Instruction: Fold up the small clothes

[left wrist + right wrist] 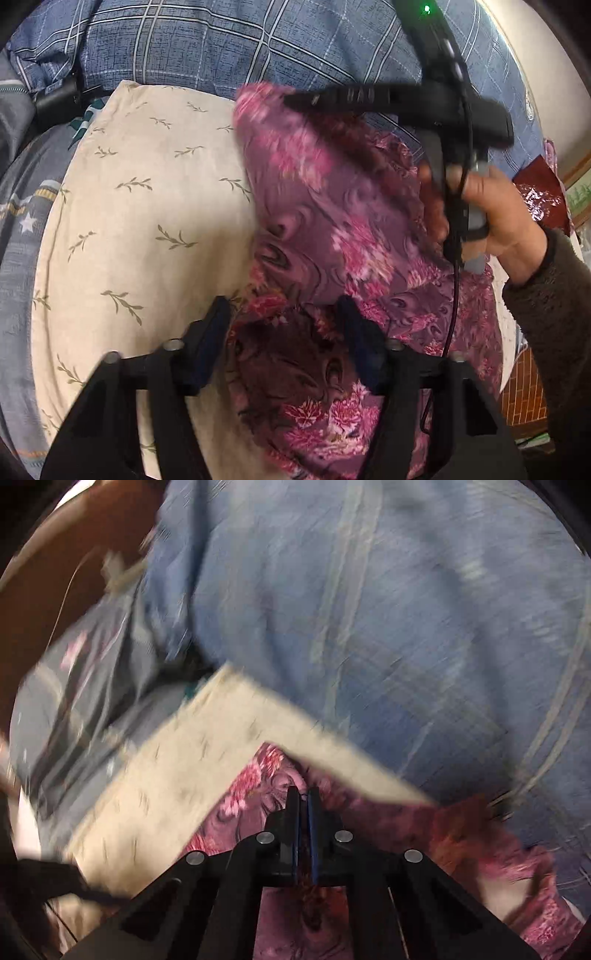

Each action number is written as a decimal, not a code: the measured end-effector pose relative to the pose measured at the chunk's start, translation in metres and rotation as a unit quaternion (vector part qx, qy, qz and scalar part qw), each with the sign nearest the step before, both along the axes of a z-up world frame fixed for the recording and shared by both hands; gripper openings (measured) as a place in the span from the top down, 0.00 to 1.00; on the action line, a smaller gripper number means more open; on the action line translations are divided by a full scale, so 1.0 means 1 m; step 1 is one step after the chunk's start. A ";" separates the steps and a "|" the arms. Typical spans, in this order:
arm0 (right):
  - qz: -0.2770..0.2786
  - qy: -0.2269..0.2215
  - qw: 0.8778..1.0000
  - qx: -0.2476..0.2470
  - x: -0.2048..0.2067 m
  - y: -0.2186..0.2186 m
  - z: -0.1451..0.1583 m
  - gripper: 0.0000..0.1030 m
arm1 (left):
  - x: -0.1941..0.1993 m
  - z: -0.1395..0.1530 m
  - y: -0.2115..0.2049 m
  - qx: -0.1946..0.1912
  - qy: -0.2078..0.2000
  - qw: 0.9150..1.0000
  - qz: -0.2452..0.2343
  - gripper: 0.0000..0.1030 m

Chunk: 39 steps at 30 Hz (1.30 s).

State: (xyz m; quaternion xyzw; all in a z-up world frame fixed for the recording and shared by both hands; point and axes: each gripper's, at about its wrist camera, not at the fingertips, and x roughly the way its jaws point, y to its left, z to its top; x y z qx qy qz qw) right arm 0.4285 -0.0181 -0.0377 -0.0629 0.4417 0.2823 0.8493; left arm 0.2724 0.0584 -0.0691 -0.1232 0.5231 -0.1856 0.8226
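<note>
Blue plaid bedding (229, 40): it covered the far side of the scene in the left wrist view; in the right wrist view (406, 620) it filled the upper and right part, heavily blurred.
Cream leaf-print cloth (140, 206): it lay spread to the left of centre, its far edge against the plaid bedding; the right wrist view showed it (177, 775) as a pale slab running from near left toward the centre.
Grey star-print fabric (22, 218): it sat at the far left edge, beside the cream cloth.
Purple floral garment (325, 229): the task's thing lay on the right part of the cream cloth, its near portion bunched and its far left corner lifted off the cloth; in the right wrist view (240, 797) it lay just ahead of and beneath the fingers.
Right hand (495, 221): it gripped the handle of the right tool at the right of the scene, a dark sleeve at the wrist.
Right gripper (303, 794): its fingers were pressed together, pinching a fold of the purple garment; from the left wrist view (295, 99) its tip met the lifted corner, blurred.
Left gripper (284, 310): its fingers were spread wide, poised over the garment's near bunched portion, gripping nothing.
Left fingers (218, 314): the left one stood over the garment's edge by the cream cloth.
</note>
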 end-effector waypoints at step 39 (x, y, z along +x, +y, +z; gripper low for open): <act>-0.330 0.219 0.910 0.124 -0.492 -0.367 -0.083 0.52 | -0.227 -0.015 -0.056 0.016 0.179 0.982 -0.057 0.32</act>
